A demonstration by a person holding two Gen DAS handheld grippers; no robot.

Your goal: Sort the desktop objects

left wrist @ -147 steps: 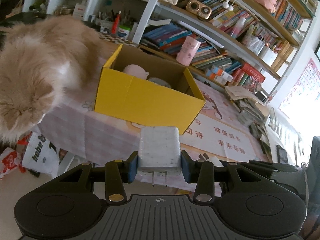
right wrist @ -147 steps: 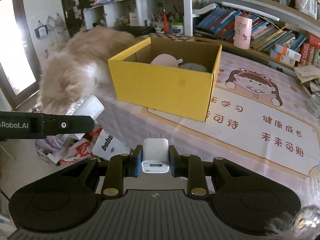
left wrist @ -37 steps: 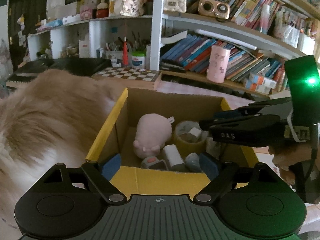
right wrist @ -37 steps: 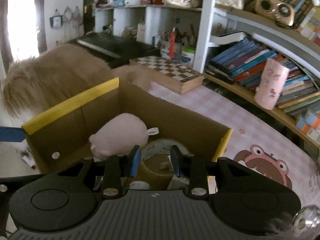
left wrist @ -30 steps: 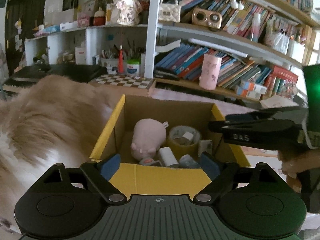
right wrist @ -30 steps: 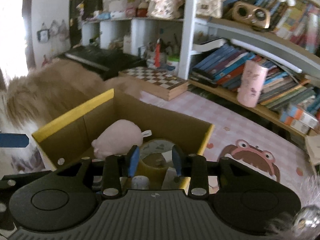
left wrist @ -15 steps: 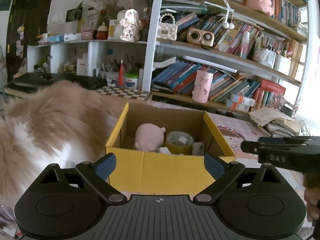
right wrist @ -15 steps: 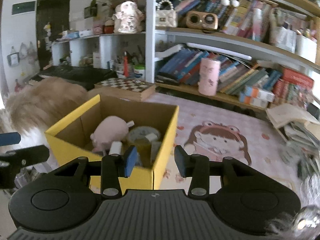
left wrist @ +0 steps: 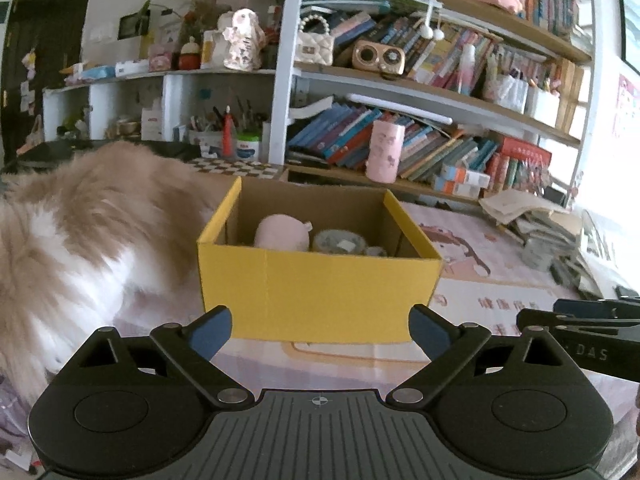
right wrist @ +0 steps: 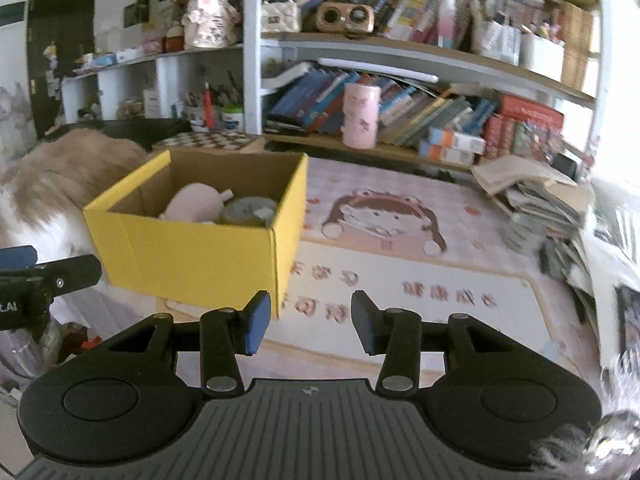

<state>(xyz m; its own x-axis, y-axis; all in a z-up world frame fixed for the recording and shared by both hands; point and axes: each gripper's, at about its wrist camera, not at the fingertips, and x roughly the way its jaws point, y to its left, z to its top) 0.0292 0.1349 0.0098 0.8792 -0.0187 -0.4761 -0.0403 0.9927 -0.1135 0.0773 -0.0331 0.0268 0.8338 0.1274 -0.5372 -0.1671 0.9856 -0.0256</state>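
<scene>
While empty, left hand-held gripper (left wrist: 320, 330) faces box (left wrist: 316, 296).

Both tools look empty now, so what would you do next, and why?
Probably swing toward the table to look for another loose item. The left tool is wide open, the right tool is opening with nothing between its jaws, and the yellow box already holds the pink plush and tape roll.

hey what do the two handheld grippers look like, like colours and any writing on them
Both are matte black plastic. Each body has a ribbed grey centre panel with a small crosshair mark, flanked by two round discs, and angular linkage arms with silver pivot screws. The left gripper and right gripper have dark blue finger pads. White lettering "DAS" shows on the right gripper's side in the left wrist view.
</scene>
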